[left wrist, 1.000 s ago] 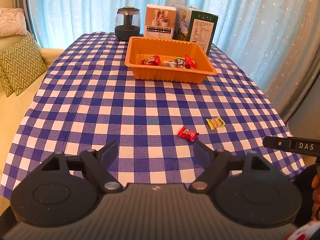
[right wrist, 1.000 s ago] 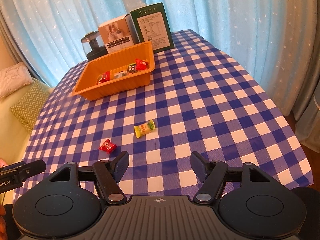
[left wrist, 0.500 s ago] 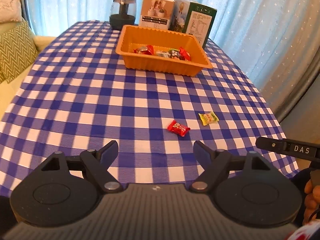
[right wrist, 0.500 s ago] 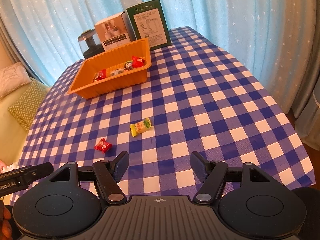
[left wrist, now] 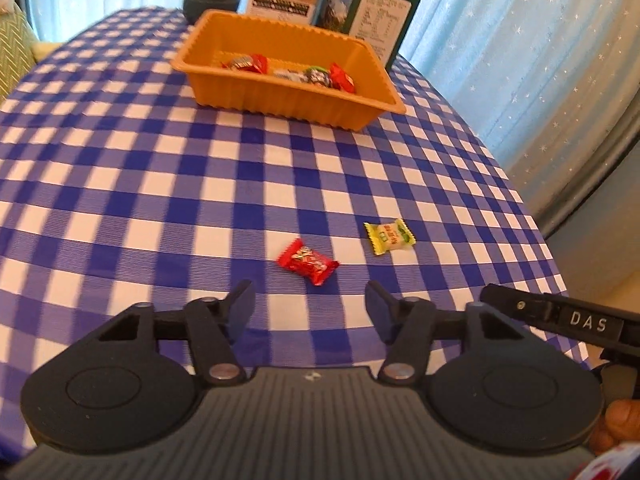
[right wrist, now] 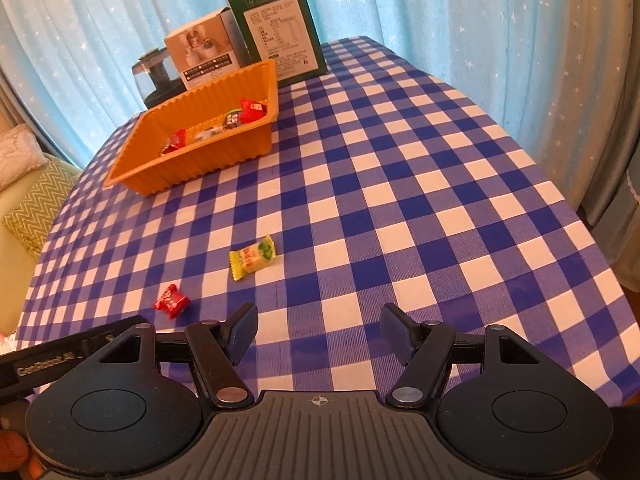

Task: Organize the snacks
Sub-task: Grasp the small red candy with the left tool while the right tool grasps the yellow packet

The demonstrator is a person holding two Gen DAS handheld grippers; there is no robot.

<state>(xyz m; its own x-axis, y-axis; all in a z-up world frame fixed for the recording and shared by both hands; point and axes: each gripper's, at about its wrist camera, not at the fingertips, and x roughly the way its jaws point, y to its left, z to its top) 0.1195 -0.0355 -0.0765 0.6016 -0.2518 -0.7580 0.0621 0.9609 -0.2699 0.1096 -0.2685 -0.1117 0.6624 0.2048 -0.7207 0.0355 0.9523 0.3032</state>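
The red candy (left wrist: 308,261) is seen lying loose on the checked surface (left wrist: 160,184), just ahead of the left gripper (left wrist: 310,306) and close to its centreline, a little toward its left jaw. The wrapper's long axis is judged to run slantwise across the gap rather than along it, so either the twisted ends or the body could be met first. The left jaws have just been closing and now stand moderately apart, with nothing between them; the candy is not yet reached. The right gripper (right wrist: 318,330) is held with jaws fairly wide and empty. The yellow candy (right wrist: 253,257) lies ahead of it and off to its left, its long axis slanted too; the red one is farther left still, so the left hand is taken as the nearer for red. The orange tray (left wrist: 280,96), already holding several sweets, stands well apart toward the far edge, in front of two boxes (right wrist: 276,36). The sweets in the tray are partly hidden by its near wall and cannot be counted. Whether either gripper touches the cloth cannot be told.
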